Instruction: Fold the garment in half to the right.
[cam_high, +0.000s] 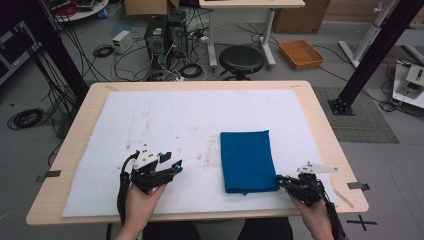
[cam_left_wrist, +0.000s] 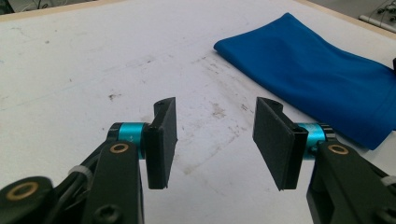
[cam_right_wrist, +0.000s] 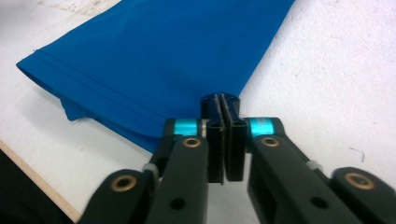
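The right gripper (cam_right_wrist: 223, 109) has its jaws clenched at the near right corner of the 1 folded blue cloth (cam_right_wrist: 154, 60), seemingly pinching its edge to lift or fold it. The left gripper (cam_left_wrist: 215, 140) waits released over the bare white worktop (cam_left_wrist: 70, 70), cloth ahead and rightward. 2 grippers, 1 cloth.

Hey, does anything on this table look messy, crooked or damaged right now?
Mostly tidy. The blue cloth lies folded flat, though a small flap pokes out at its near edge. The white mat carries brownish smudges and scuffs in its middle. The right gripper is at the cloth's near corner.
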